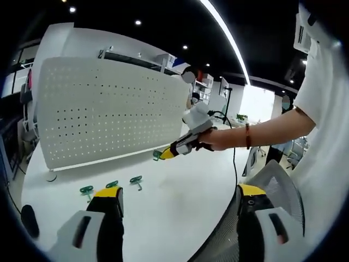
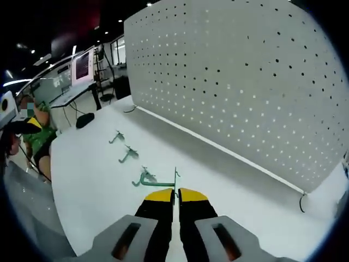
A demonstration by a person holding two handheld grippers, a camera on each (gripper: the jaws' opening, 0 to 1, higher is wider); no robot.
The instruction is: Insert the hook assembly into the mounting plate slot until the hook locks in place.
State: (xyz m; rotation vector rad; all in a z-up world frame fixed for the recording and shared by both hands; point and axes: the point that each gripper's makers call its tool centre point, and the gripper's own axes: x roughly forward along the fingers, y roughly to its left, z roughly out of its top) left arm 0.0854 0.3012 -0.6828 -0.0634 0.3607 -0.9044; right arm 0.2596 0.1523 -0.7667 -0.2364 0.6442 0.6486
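Observation:
A white pegboard plate (image 1: 109, 117) stands upright on the white table (image 1: 180, 185); it also rises close ahead in the right gripper view (image 2: 245, 82). My right gripper (image 1: 166, 153), held by a hand, is shut on a green hook (image 1: 157, 155) just off the board's lower right corner. In its own view the shut jaws (image 2: 175, 196) pinch the hook's thin upright end (image 2: 176, 176). Three more green hooks (image 1: 112, 184) lie on the table before the board. My left gripper (image 1: 179, 194) hangs low over the table, wide open with nothing between its jaws.
A black mouse-like object (image 1: 30, 221) lies near the table's left edge. A mesh chair back (image 1: 275, 183) stands at the right. A person's arm (image 1: 262, 131) reaches across. Desks with monitors (image 2: 82, 65) stand behind the table. A cable loop (image 2: 301, 203) lies by the board's foot.

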